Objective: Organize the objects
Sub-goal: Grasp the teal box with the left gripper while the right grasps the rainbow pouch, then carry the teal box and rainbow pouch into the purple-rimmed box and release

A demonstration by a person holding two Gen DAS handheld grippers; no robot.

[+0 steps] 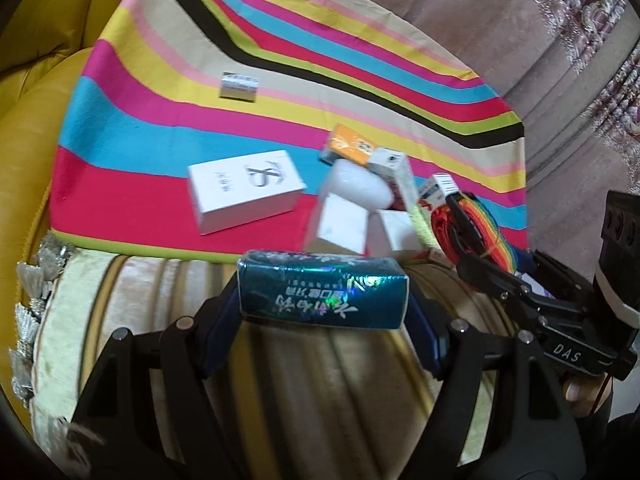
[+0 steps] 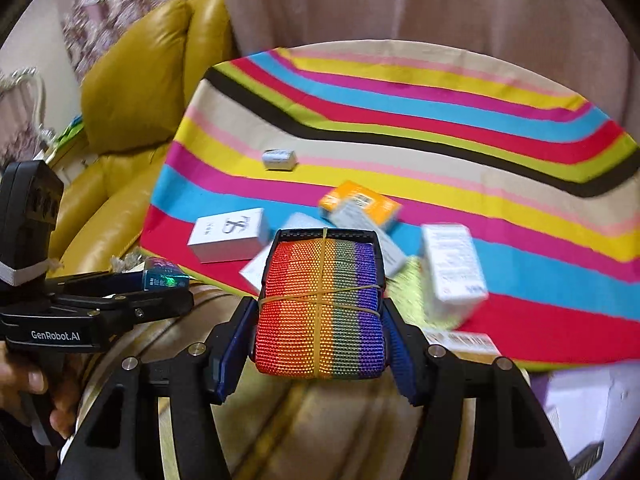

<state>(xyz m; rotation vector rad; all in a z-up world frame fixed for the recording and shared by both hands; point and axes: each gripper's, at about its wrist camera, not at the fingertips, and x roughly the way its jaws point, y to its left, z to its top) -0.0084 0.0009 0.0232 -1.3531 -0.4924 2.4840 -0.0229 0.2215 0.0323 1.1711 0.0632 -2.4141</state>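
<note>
the teal box (image 1: 322,294) lies crosswise between the left gripper's (image 1: 324,312) pads, its long axis spanning the half-open jaws. the right gripper (image 2: 320,336) clamps the rainbow strap bundle (image 2: 320,308), buckle end pointing away. beyond them, a white box (image 1: 244,190), an orange box (image 1: 350,146) and others lie loose on the striped cloth (image 1: 160,120).

Black left gripper (image 2: 160,280) and right gripper (image 2: 320,334), blue pads (image 2: 236,340), silver screws, "GenRobot.AI" lettering
</note>
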